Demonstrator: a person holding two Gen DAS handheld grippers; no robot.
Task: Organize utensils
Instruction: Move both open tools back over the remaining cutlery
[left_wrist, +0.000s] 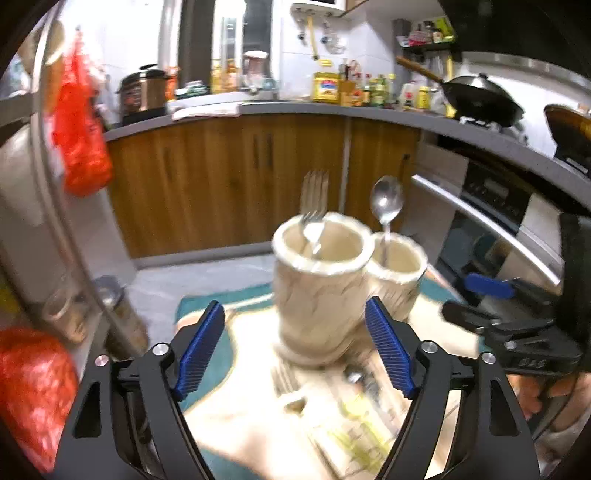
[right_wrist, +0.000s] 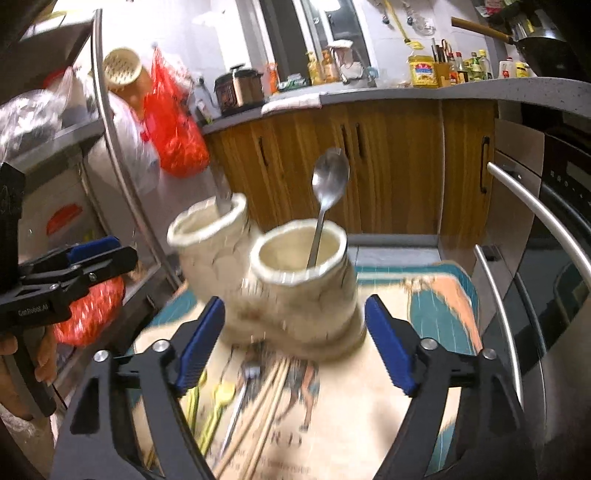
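Observation:
A cream two-cup utensil holder (left_wrist: 321, 291) stands on a small table. Its left cup holds a fork (left_wrist: 314, 206); its right cup holds a spoon (left_wrist: 386, 206). My left gripper (left_wrist: 295, 347) is open and empty, just in front of the holder. A fork (left_wrist: 284, 376) and another blurred utensil lie on the table below it. In the right wrist view the holder (right_wrist: 291, 280) with the spoon (right_wrist: 327, 192) is straight ahead. My right gripper (right_wrist: 295, 343) is open and empty. Chopsticks (right_wrist: 258, 406), a fork (right_wrist: 240, 398) and yellow-green utensils (right_wrist: 214, 410) lie between its fingers.
The table top has a teal and cream printed cover (right_wrist: 436, 306). An oven with steel handles (right_wrist: 517, 229) is at the right. Wooden cabinets (left_wrist: 229, 177) are behind. A metal rack with red bags (right_wrist: 173, 122) stands at the left. The other gripper (left_wrist: 517, 332) shows at the right edge.

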